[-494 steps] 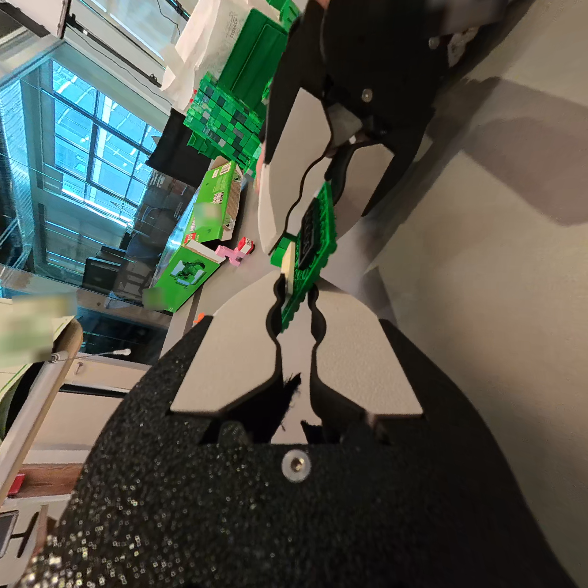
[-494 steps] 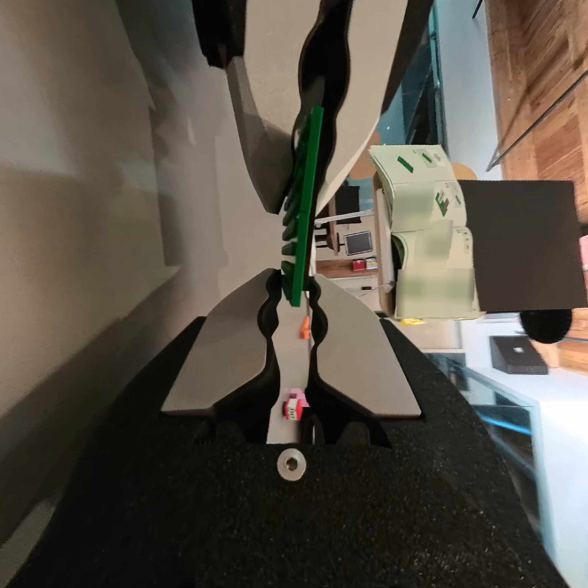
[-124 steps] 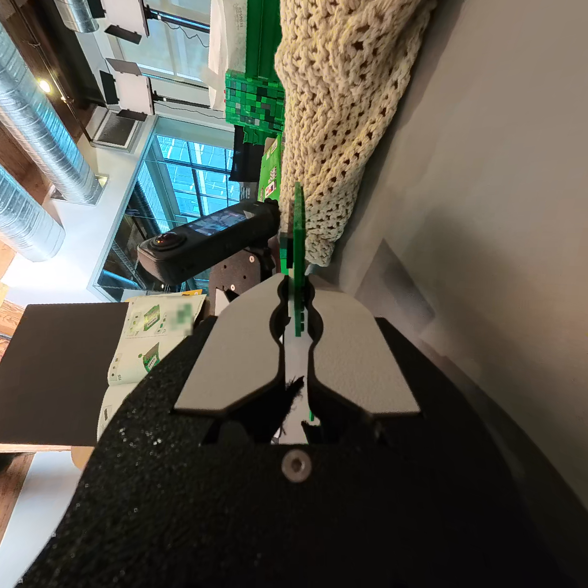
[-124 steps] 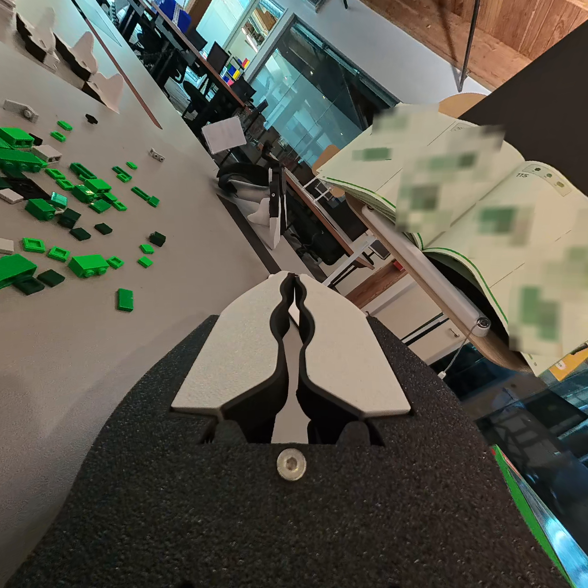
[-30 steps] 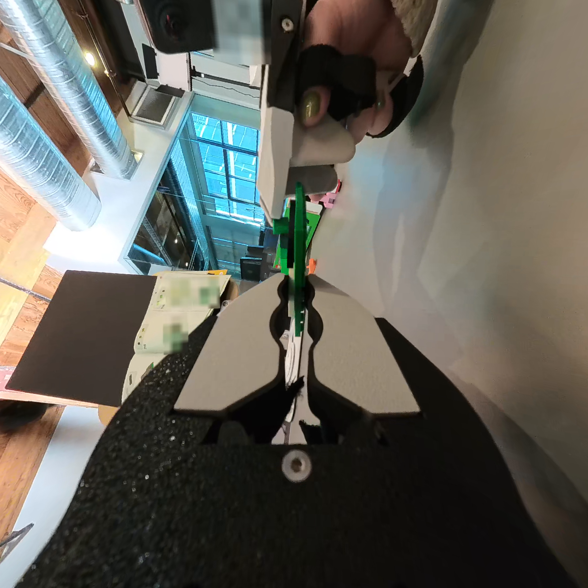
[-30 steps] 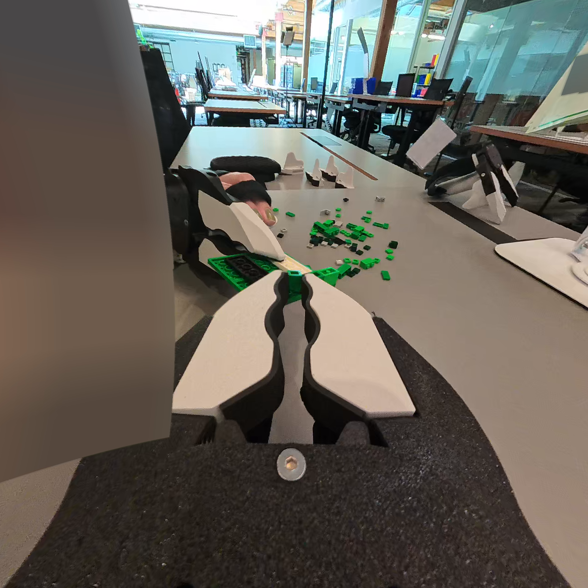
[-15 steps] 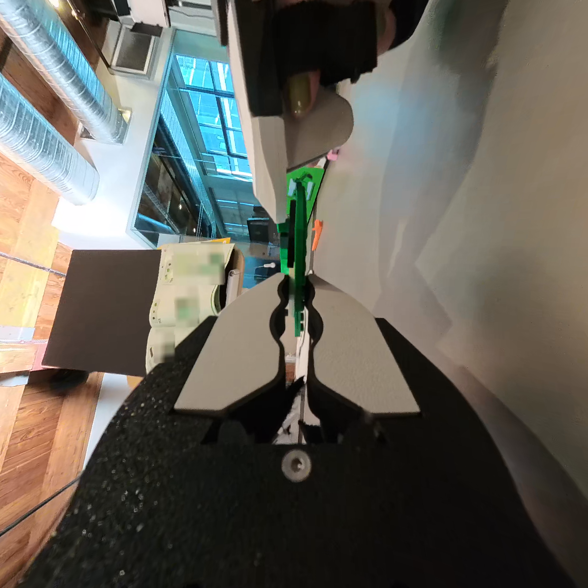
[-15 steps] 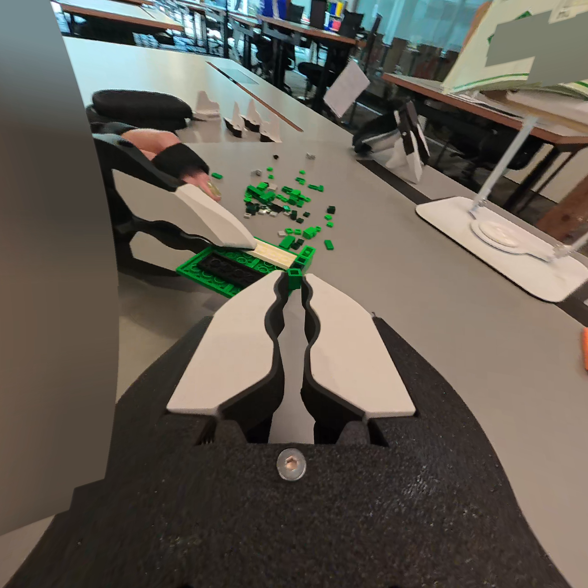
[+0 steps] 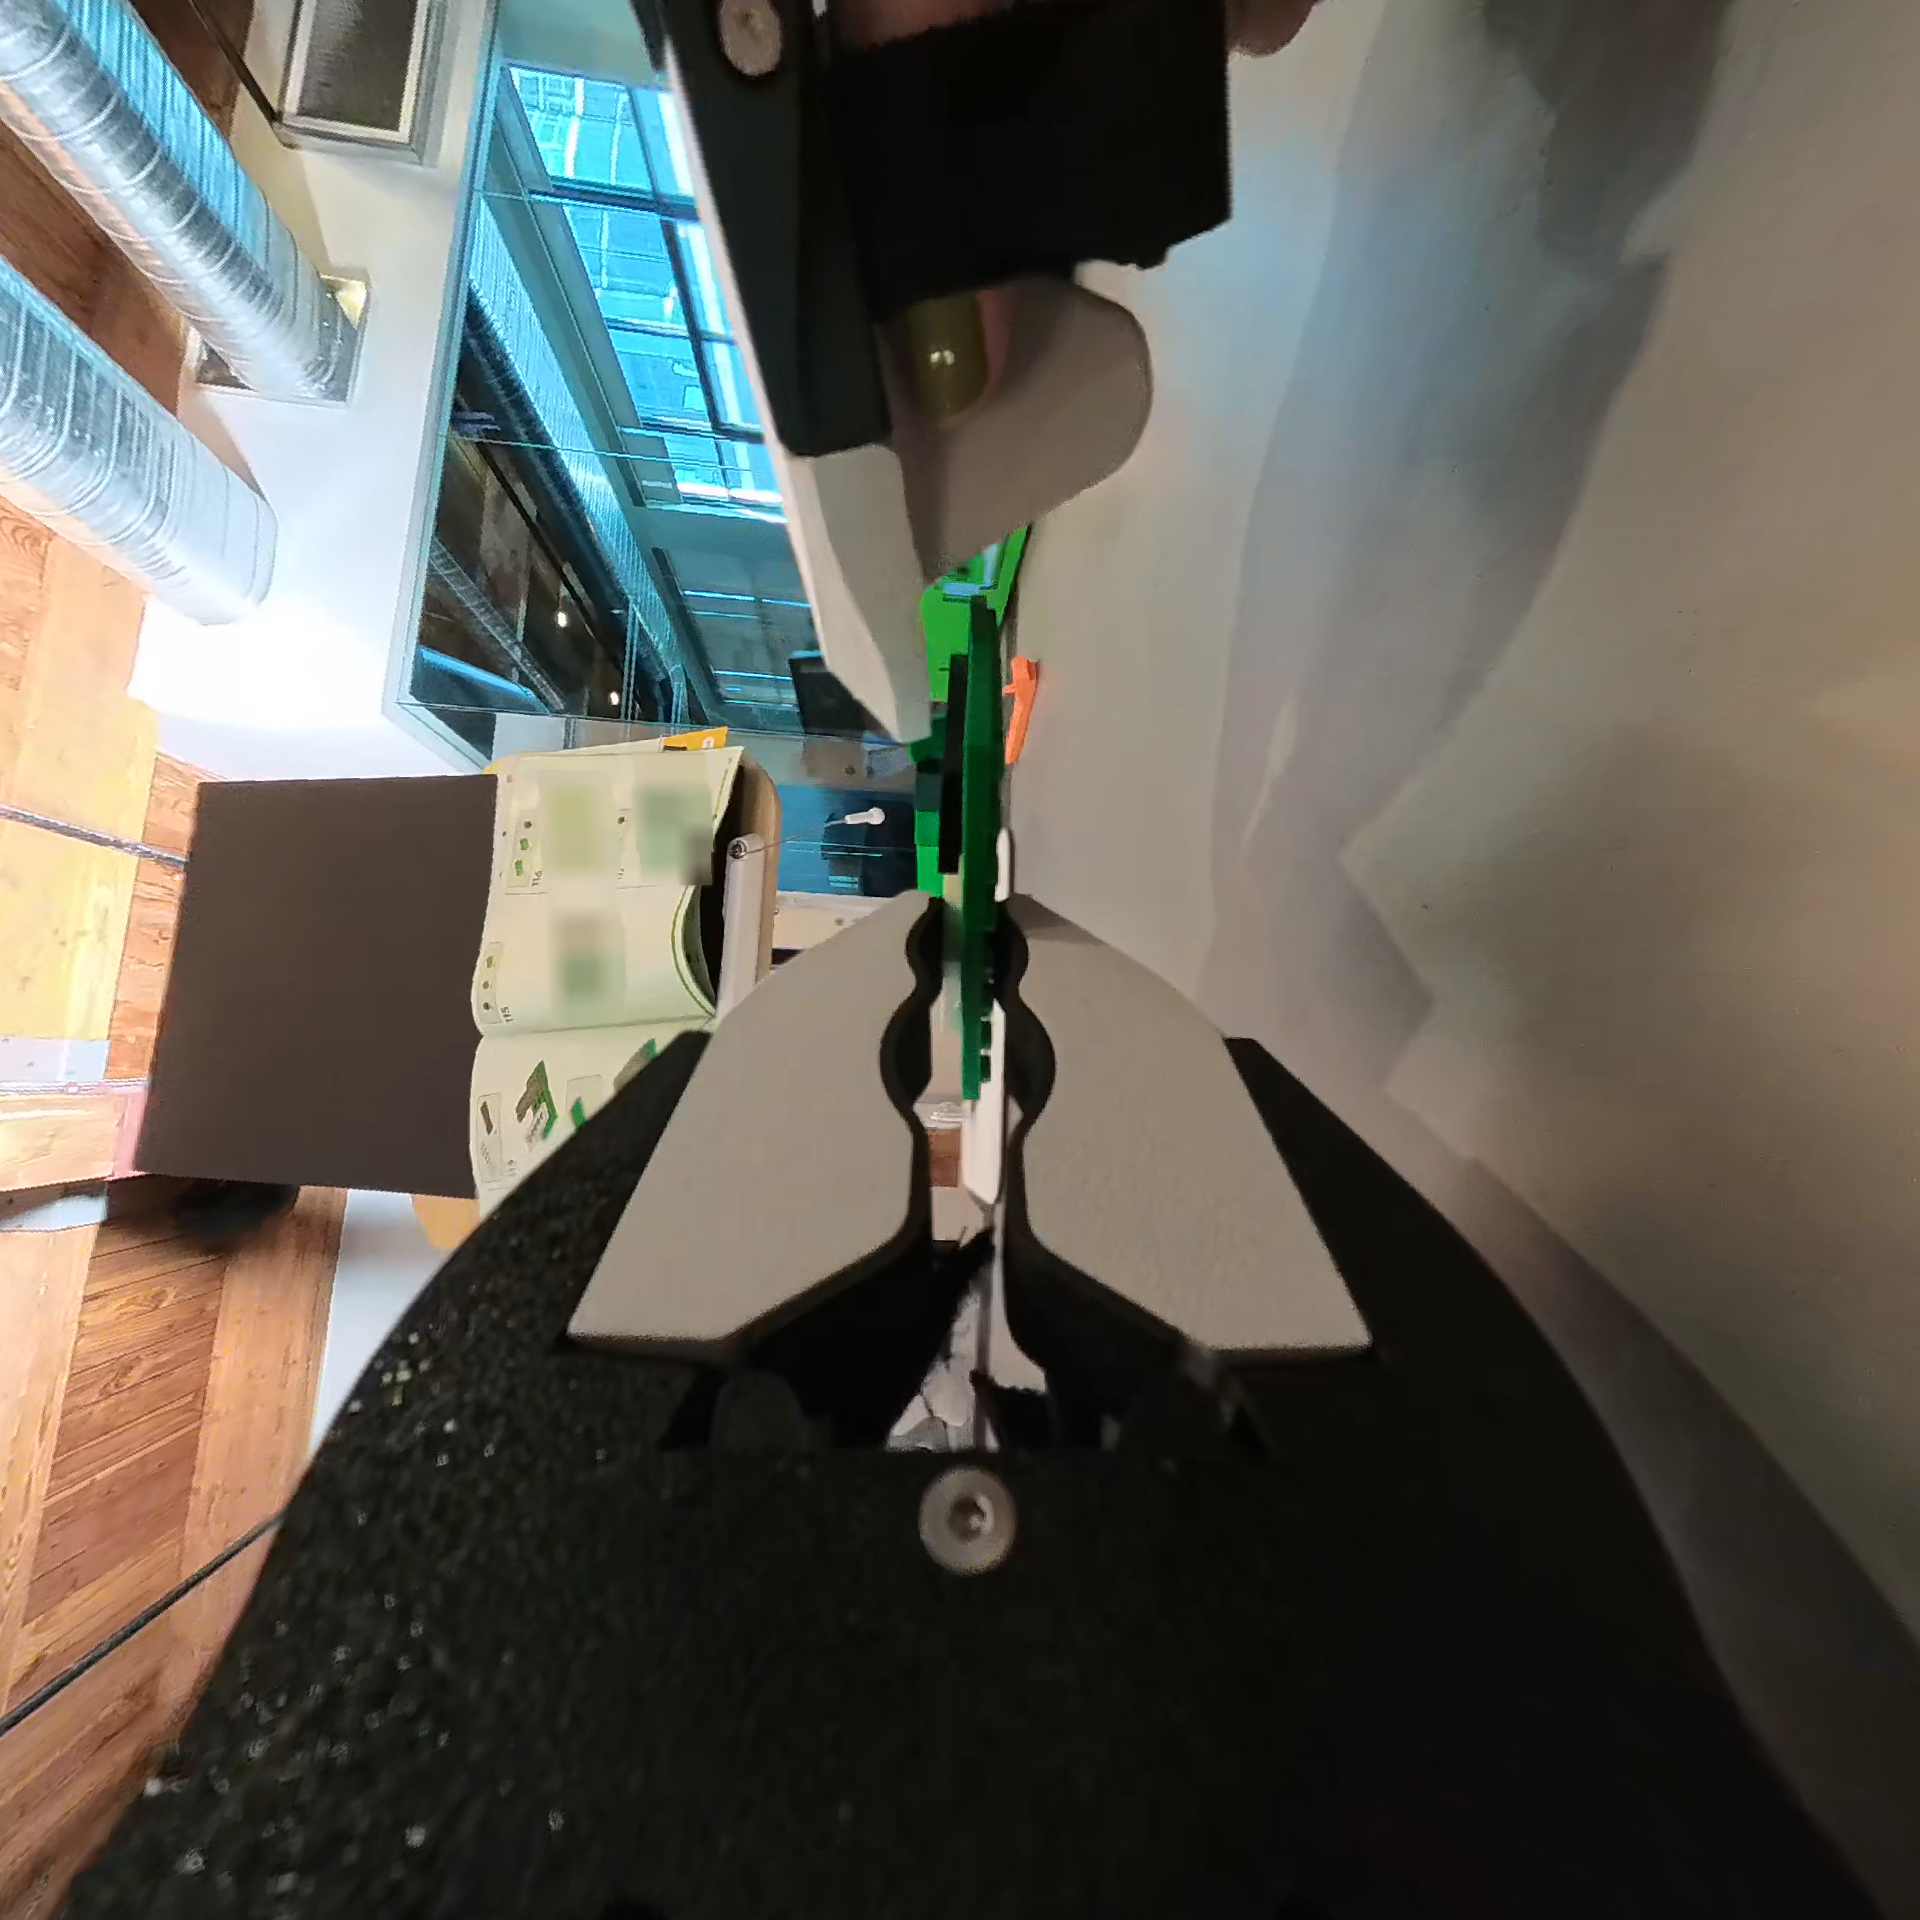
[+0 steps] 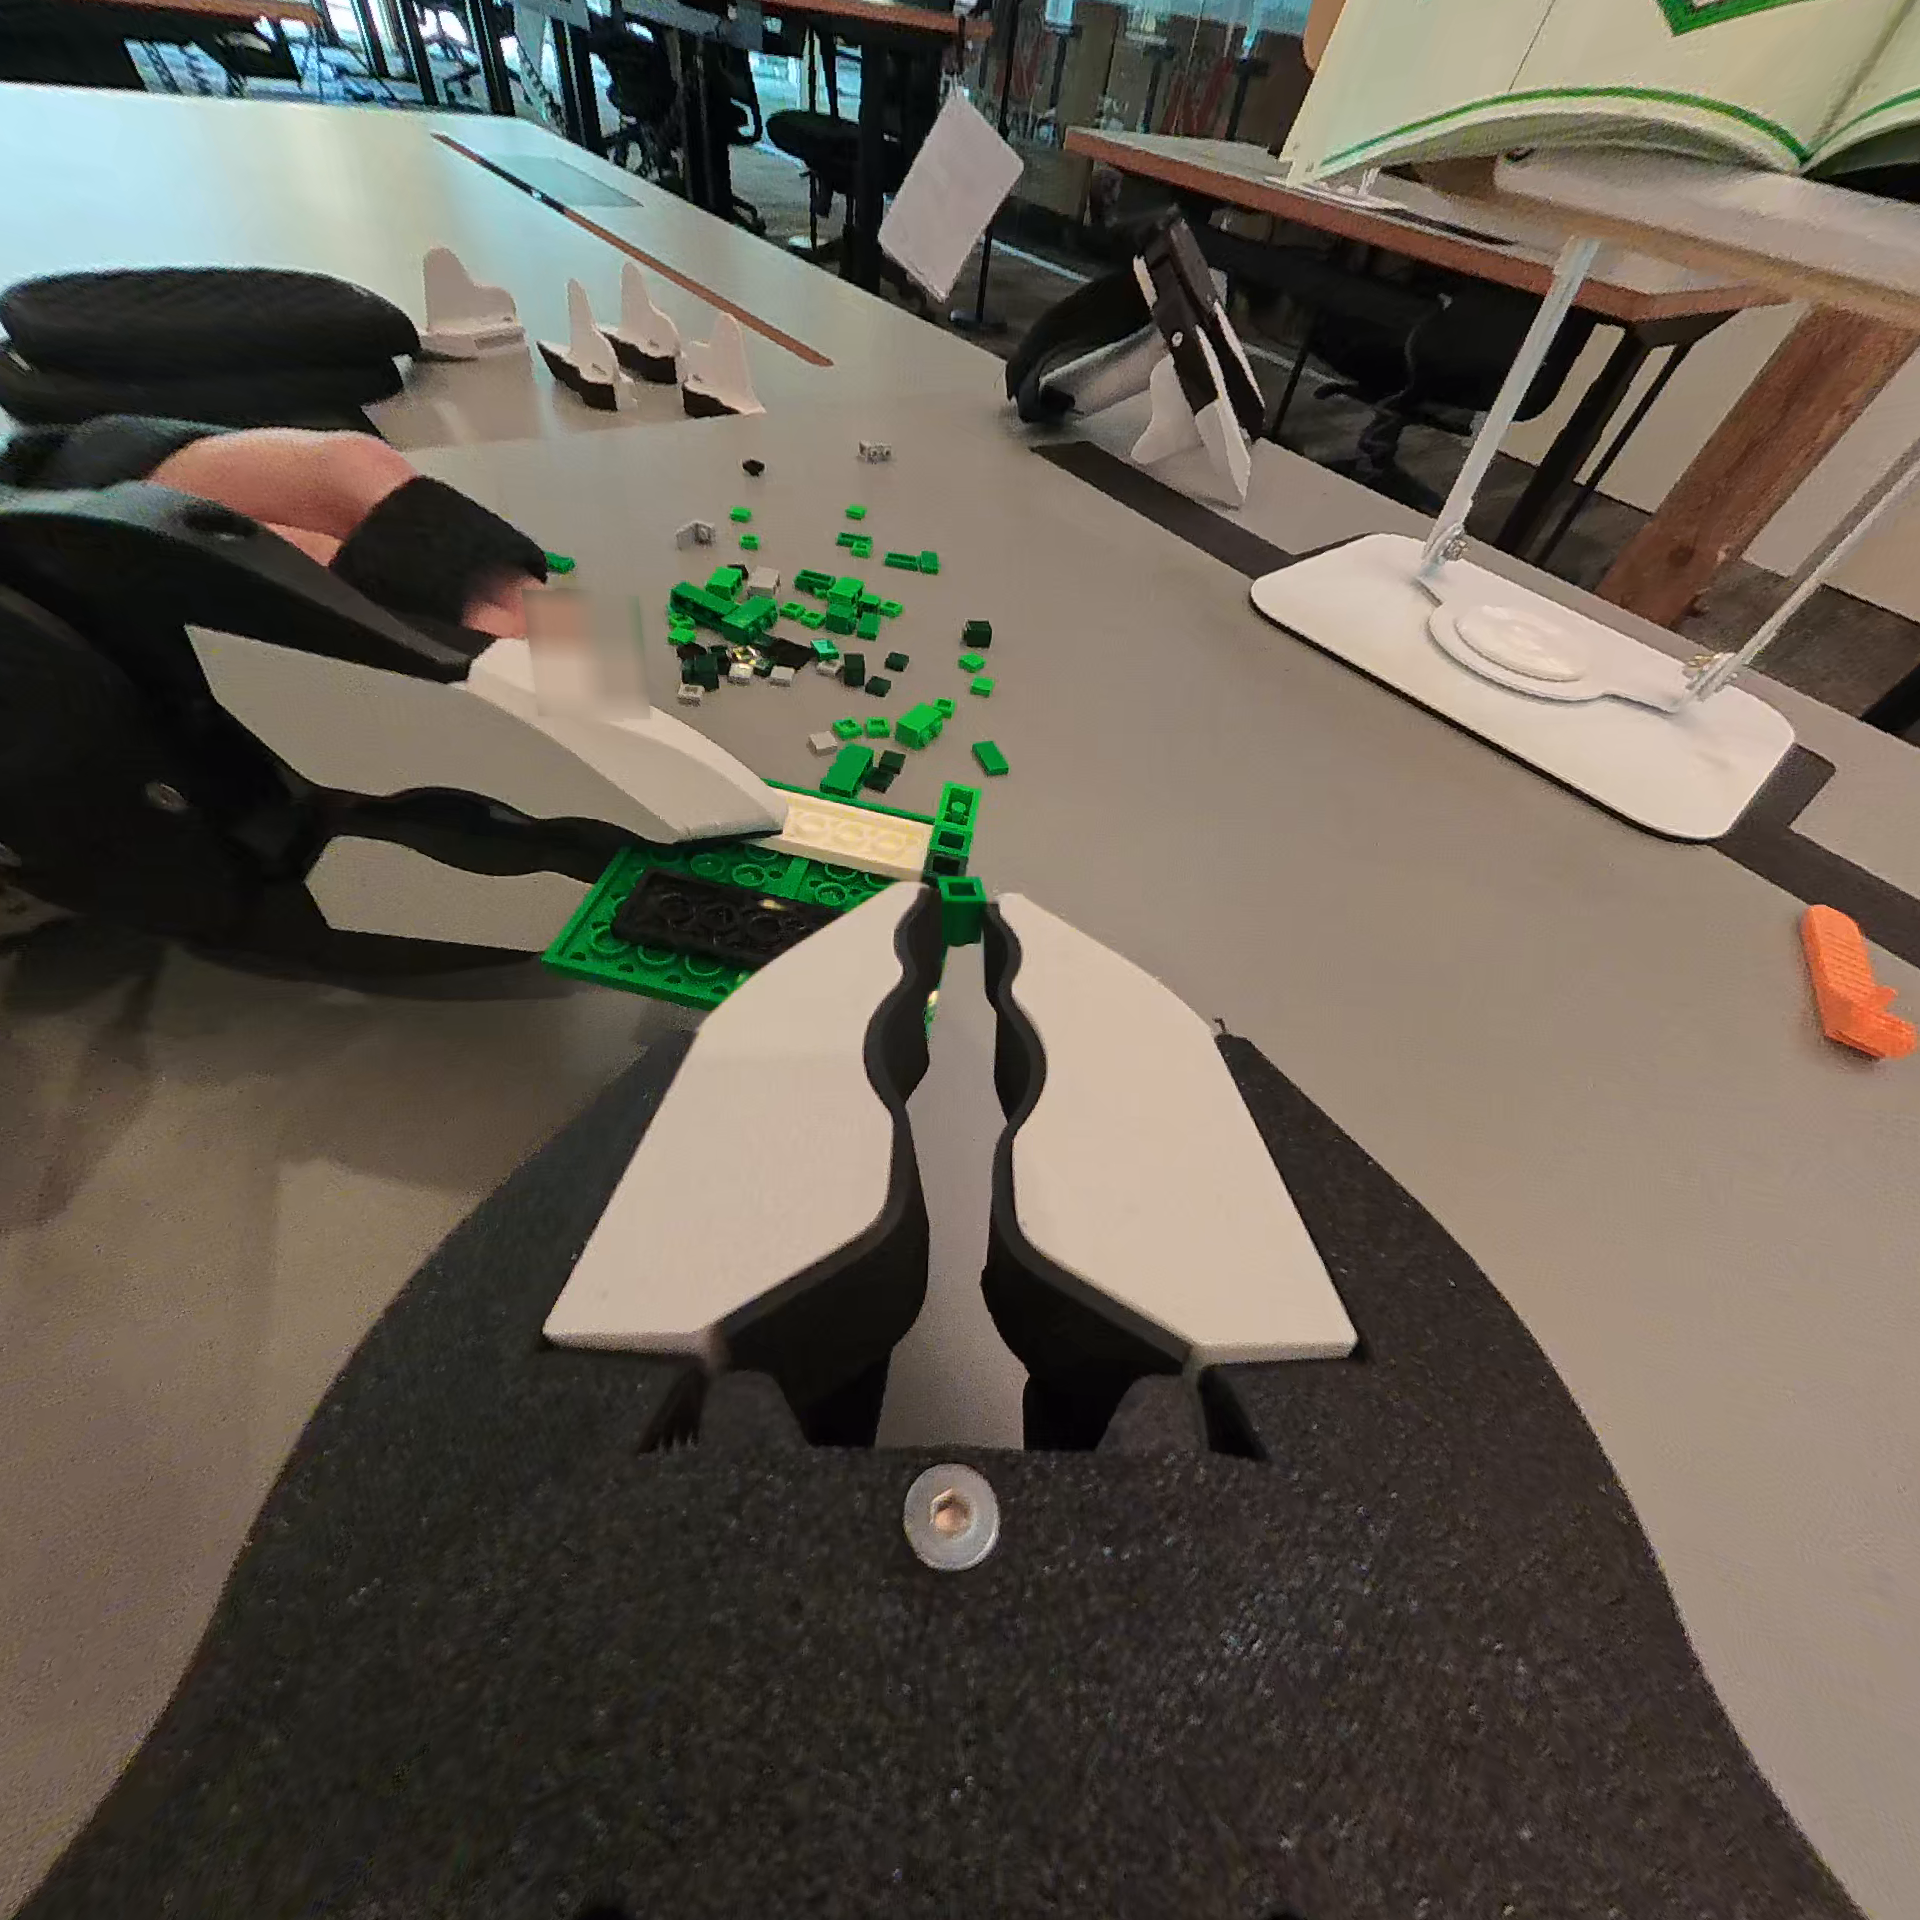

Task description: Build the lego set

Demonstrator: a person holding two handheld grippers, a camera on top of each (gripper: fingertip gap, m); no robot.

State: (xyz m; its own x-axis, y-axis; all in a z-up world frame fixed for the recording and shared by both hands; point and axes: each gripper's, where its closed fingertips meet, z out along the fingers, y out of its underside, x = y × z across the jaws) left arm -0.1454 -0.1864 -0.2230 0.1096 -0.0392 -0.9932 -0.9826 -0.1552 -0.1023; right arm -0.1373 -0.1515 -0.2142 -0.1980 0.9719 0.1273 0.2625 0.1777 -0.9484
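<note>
Lego plate [image 10: 694, 940], green, lay flat and low over the grey tabletop [image 10: 1351, 935], left of centre in the right wrist view; whether it touched the tabletop could not be told. Long axis ran from near-left to far-right, studs up. A black plate [image 10: 717, 920] sat on its middle, a white plate [image 10: 857, 831] along its far edge, dark green square pieces [image 10: 951, 836] at the right corner.

Left gripper [image 10: 764, 821] came in from the left, clamped on the plate's edge: upper finger on top beside the white plate, lower finger under. Left wrist view was rolled sideways; there the green plate [image 9: 977, 883] showed edge-on between the fingers of that gripper [image 9: 971, 914], closed on it.

Right gripper [image 10: 958, 914] sat just right of the plate, pinching a small green hollow square brick [image 10: 961, 906] at its tips, next to the plate's right corner. Contact between brick and plate could not be told.

Loose pile of green, dark and grey pieces [image 10: 821, 644] lay behind the plate, well apart from the grippers. Spare white gripper fingers [image 10: 623, 343] stood in a row far back-left. White stand base [image 10: 1527, 675] was at the right, carrying an open booklet [image 10: 1579, 94] overhead. Orange tool [image 10: 1849, 982] lay alone at the far right edge.
</note>
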